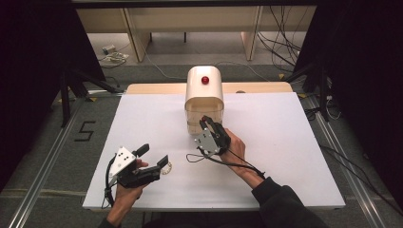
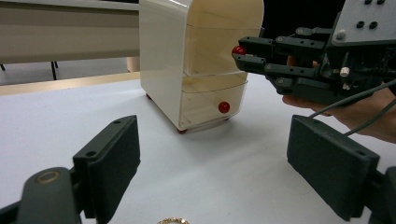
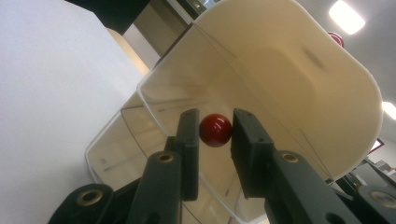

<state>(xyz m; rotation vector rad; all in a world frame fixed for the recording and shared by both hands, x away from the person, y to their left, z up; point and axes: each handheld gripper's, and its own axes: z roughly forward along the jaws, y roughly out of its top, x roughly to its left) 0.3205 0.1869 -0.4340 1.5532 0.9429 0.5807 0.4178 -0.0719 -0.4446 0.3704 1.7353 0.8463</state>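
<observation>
- While the left gripper [image 1: 154, 159] rests wide open and empty on the white table [image 1: 285, 156], a small ring [image 1: 166, 168] lies beside its jaws, awaiting storage.
- Centre: a cream drawer cabinet [image 1: 204, 90].
- Right gripper [image 1: 207, 124] pinches the red drawer knob [image 3: 215, 130], apparently to pull.

You can read one mark: a black "5" [image 1: 84, 130], made of tape strips stuck on the grey floor [image 1: 47, 156] left of the tabletop [image 1: 285, 156], in the high view. Its strokes are straight and angular, and it lies just inside the metal rail [image 1: 45, 164] that runs along that side. You will find no label, brand or number on the cream drawer box [image 1: 204, 88] or on the tabletop itself. The two claw views give you no readable text either.
</observation>
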